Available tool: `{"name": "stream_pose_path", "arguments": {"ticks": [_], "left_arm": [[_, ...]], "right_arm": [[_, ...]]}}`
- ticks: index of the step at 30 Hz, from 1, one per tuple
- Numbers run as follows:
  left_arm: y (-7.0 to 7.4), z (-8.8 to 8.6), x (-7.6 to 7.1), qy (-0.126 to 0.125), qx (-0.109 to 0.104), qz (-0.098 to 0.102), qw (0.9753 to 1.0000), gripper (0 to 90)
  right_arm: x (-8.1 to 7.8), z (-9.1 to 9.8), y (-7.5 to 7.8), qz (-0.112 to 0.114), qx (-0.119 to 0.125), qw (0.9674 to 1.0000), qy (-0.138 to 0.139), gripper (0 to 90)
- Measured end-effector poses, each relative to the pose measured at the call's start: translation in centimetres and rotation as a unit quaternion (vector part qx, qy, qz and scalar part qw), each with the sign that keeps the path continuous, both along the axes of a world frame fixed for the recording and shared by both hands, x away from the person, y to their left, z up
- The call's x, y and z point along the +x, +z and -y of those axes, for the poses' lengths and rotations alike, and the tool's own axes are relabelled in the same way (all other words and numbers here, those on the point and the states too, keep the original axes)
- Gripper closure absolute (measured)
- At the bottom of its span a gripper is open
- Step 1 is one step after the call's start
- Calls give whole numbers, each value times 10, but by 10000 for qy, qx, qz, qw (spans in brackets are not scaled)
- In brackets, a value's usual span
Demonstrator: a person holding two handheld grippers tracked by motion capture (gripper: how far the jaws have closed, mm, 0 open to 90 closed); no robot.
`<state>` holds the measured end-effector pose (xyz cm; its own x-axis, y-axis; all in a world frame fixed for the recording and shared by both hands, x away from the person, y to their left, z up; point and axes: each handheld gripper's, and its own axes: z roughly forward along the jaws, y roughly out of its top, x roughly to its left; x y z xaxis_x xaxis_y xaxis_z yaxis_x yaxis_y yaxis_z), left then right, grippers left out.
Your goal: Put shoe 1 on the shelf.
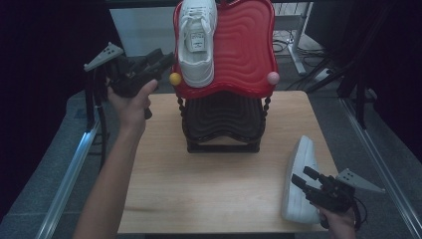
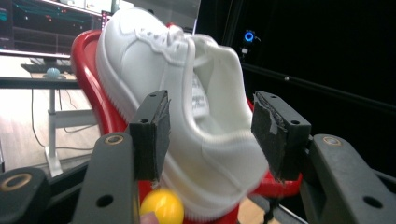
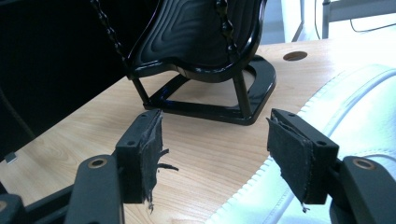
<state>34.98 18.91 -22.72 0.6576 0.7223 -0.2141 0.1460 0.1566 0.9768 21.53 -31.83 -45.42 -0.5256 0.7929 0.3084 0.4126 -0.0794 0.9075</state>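
Over on the left, the left hand-held gripper [image 1: 166, 60] stands with jaws spread beside the white shoe [image 1: 197, 42] resting on the red top shelf [image 1: 249, 50], pads clear of it. That shoe looks placed. At right, the right hand-held gripper [image 1: 304, 178] hangs open over the second shoe [image 1: 298, 184] on the table [image 1: 209, 189]; next, close on it and lift.

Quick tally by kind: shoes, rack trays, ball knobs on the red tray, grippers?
White shoes: 2, one on the red tray, one on the table
Rack trays: 2, red tray, black tray
Ball knobs: 2, yellow, pink
Grippers: 2, left gripper, right gripper
Total: 8
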Motion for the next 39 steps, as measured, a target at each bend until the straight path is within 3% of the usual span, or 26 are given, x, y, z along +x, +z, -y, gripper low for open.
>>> {"name": "stream_pose_path", "arguments": {"ticks": [7,12,20,31,39], "left_arm": [[-18,-19,-23,-196,122,-78,9997,468],[-37,-25,-34,-442,221,-269,9984,456],[-77,-34,-50,-459,512,-472,9965,453],[-130,-37,-62,-529,510,-821,9939,462],[-162,-37,-65,-427,723,-1139,9899,464]], "right_arm": [[0,-3,-1,-27,-29,10000,45,357],[0,-2,-2,-49,-12,10000,39,358],[0,2,-3,-58,0,10000,-19,358],[1,1,-4,-108,-15,9999,1,357],[1,4,-4,-106,-16,9999,-40,358]]}}
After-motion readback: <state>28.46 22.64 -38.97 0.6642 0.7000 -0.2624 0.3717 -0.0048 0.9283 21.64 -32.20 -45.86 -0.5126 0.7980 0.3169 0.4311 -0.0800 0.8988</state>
